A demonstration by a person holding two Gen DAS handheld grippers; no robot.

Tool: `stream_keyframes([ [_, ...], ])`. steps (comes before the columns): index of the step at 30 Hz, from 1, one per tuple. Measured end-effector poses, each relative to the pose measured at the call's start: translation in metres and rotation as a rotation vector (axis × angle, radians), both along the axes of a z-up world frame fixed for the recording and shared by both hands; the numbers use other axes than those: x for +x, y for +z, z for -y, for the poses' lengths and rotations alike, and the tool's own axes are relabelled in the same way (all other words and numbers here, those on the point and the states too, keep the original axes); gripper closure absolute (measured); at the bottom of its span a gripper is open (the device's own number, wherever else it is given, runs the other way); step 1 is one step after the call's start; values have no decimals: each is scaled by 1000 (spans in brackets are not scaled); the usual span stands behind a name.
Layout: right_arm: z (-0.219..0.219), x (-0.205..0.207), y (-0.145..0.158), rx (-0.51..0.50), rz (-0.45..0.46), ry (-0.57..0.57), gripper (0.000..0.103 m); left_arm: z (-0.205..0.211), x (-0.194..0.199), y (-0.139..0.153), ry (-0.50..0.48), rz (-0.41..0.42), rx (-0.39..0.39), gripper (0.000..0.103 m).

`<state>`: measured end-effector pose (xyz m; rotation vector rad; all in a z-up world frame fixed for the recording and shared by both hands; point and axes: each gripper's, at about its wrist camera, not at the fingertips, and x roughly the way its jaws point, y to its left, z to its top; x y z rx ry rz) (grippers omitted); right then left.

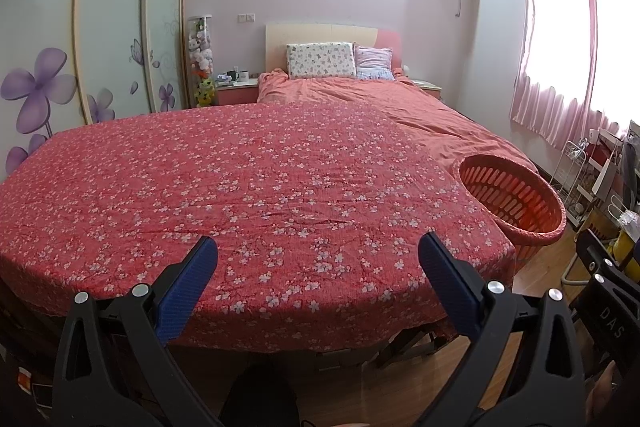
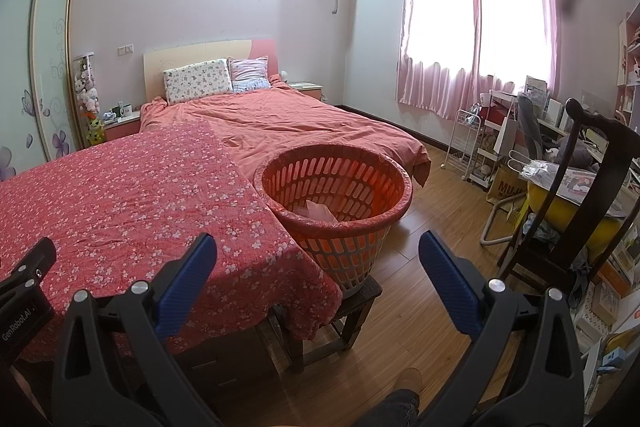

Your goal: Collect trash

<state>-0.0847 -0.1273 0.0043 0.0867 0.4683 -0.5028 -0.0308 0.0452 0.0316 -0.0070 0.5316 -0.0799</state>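
An orange slatted basket (image 2: pixel 340 187) stands on a small dark stool (image 2: pixel 352 311) beside the table's right edge; white paper scraps (image 2: pixel 318 211) lie in its bottom. It also shows in the left wrist view (image 1: pixel 516 199). A table covered with a red floral cloth (image 1: pixel 240 187) fills the left wrist view; the cloth (image 2: pixel 120 195) shows no loose item in either view. My left gripper (image 1: pixel 318 267) is open and empty above the table's near edge. My right gripper (image 2: pixel 318 267) is open and empty, in front of the basket and apart from it.
A bed with a pink cover (image 2: pixel 300 123) lies behind the table. A dark wooden chair (image 2: pixel 580 211) and a cluttered desk (image 2: pixel 560 155) stand at the right. A wooden floor (image 2: pixel 432 227) lies between basket and chair. My left gripper's body (image 2: pixel 24 287) shows at the left edge.
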Motion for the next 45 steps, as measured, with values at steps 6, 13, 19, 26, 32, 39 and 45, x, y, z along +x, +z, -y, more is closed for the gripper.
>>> stream_keyframes([
  [6,1,0,-1,0,0,0,4,0,0,0,-1,-1,1,4],
  [13,0,-1,-1,1,0,-1,4,-1,0,-2,0,-3,0,4],
  [19,1,-1,-1,2,0,-1,4,-1,0,-3,-1,-5,2,4],
  [26,1,-1,0,2,0,-1,4,-1,1,-3,-1,-3,7,4],
  [32,2,-1,0,2,0,-1,4,-3,1,-3,1,-5,6,4],
  [39,2,-2,0,4,1,-2,4,-2,2,-3,1,-7,6,4],
  [45,1,-2,0,4,1,-1,4,-2,3,-3,0,-9,8,4],
])
